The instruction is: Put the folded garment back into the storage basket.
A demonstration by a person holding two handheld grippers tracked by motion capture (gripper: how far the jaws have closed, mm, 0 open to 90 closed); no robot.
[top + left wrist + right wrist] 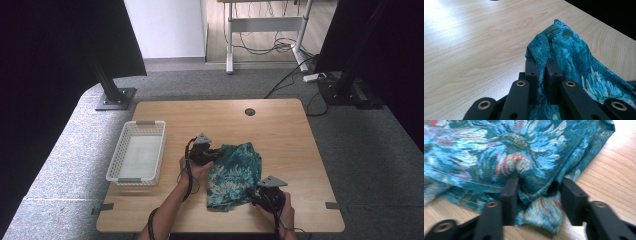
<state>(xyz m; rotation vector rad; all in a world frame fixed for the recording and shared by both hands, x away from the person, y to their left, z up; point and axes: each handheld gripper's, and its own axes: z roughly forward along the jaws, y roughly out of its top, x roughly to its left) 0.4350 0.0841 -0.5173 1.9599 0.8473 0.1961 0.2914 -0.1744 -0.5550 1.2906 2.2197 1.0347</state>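
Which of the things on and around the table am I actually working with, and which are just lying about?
In the job: cloth, left hand-held gripper pinching one edge, right hand-held gripper with a fold between its jaws.

Lying about: basket, power strip, desk frame.

Crumpled teal floral cloth (234, 174) lies bunched on the table's near-right middle.

1. In the left gripper view, the teal flower-patterned cloth (574, 62) runs off the right and bottom edges.
2. In the right gripper view, the cloth is cut by the top and left edges, and the picture is blurred.
3. In the high view, the person's forearms leave at the bottom edge.
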